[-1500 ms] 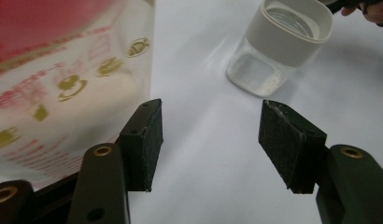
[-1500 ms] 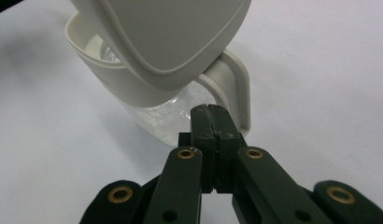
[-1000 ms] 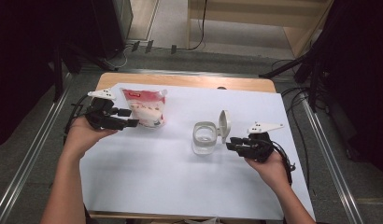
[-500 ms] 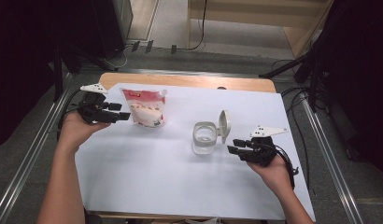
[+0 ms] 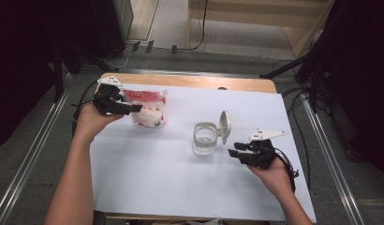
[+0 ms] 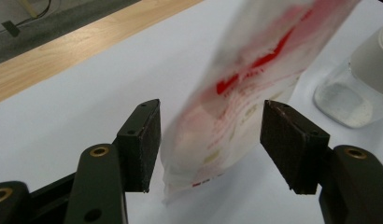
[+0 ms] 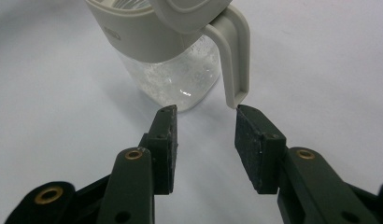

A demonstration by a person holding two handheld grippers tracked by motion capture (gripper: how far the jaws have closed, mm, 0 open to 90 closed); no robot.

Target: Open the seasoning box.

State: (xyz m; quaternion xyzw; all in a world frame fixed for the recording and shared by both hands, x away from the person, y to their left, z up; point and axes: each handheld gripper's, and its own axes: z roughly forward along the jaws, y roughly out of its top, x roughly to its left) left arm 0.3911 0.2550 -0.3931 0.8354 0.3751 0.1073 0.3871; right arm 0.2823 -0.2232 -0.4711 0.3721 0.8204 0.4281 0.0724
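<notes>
Crinkly plastic pouch (image 5: 149, 110), clear jar (image 5: 204, 139).

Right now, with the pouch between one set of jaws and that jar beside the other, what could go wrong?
The left gripper stands open around the red-and-white pouch, pads not pressing; closing on its soft edge might let it slip or tip over. The right gripper sits open just short of the clear jar, whose flip lid stands up; a nudge could push the jar along the white sheet or knock it over.

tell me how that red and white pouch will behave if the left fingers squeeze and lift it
The pouch looks like thin film, so it will probably crumple and sag. It stands upright on a narrow base, so a nudge may tip it. It seems light.
</notes>
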